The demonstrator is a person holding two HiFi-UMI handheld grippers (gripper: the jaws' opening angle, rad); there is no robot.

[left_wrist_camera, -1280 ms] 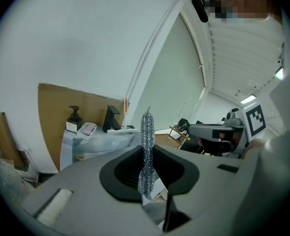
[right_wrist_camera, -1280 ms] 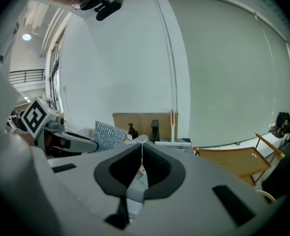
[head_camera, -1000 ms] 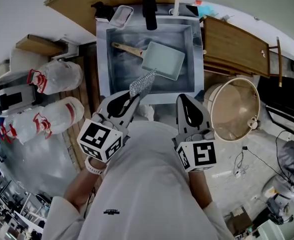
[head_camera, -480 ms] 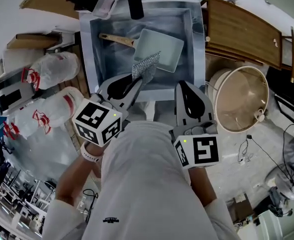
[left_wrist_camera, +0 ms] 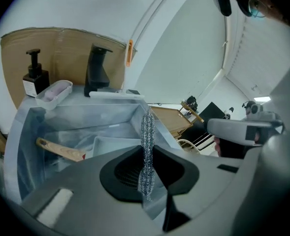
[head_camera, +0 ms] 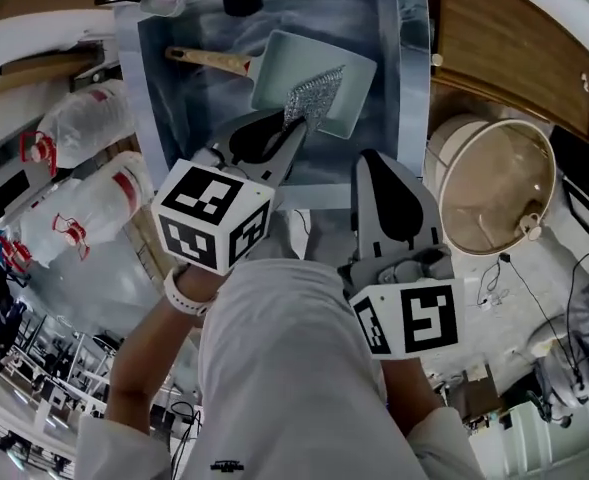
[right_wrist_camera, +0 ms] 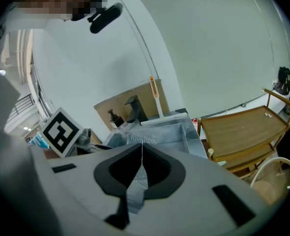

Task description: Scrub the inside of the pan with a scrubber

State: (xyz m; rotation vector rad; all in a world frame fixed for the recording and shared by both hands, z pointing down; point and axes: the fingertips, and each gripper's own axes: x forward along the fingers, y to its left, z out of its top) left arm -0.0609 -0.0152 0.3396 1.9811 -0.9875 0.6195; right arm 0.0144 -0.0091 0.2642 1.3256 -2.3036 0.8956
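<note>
In the head view I read the left gripper (head_camera: 292, 133) at centre frame, reaching over the near wall of the sink (head_camera: 149, 98). The scrubber (head_camera: 314, 96) projects from its tip over the inside of the pan (head_camera: 274, 63). The pan lies in the sink at the top of the frame, with its wooden handle (head_camera: 206, 60) pointing left. This view does not settle whether the mesh meets the pan floor.

The left gripper view supplies the grip: both jaws are clamped on the scrubber, which stands upright and edge-on between them. It also shows the tap (left_wrist_camera: 96, 70), a pump bottle (left_wrist_camera: 35, 77) and a small tray (left_wrist_camera: 53, 91) at upper left. The head view cuts these off at its top edge.

The right gripper (head_camera: 372, 163) sits right of centre, with its tip over the sink's near edge. The right gripper view shows its jaws pressed together with nothing between them. A wooden rack (right_wrist_camera: 243, 124) is at the right of that view.
</note>
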